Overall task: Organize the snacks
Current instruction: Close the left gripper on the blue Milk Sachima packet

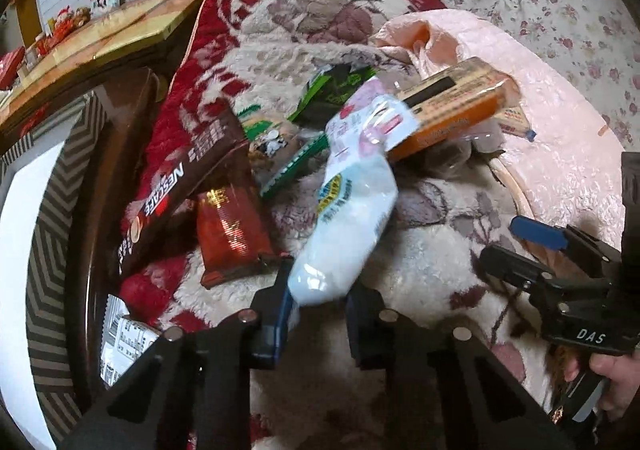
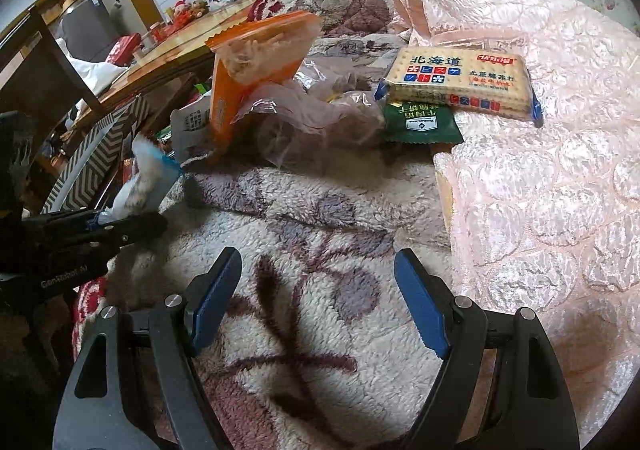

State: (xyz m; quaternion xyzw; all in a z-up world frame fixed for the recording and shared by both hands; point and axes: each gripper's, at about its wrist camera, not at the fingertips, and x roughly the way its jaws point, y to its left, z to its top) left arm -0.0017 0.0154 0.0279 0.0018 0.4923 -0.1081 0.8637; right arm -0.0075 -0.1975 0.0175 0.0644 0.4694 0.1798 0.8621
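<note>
Left tool [image 1: 316, 306] pinches soft white-and-pale-blue plastic snack pouch [image 1: 352, 210]; right tool [image 2: 318, 302] gapes wide, empty, over fleecy floral blanket [image 2: 320, 210].

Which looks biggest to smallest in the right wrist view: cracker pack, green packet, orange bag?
1. Orange plastic snack bag, standing tilted
2. Cream rectangular cracker pack, nearly alike, so unsure
3. Dark green foil packet, partly tucked under the crackers

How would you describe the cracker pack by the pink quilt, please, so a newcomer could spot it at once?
Start at the shiny pink quilt spread over the floral fleece blanket. On the quilt's near edge lies the cracker pack, flat and face up, partly overlapping a dark green sachet. It alone is pale cream with blue print and small red and blue squares.
</note>
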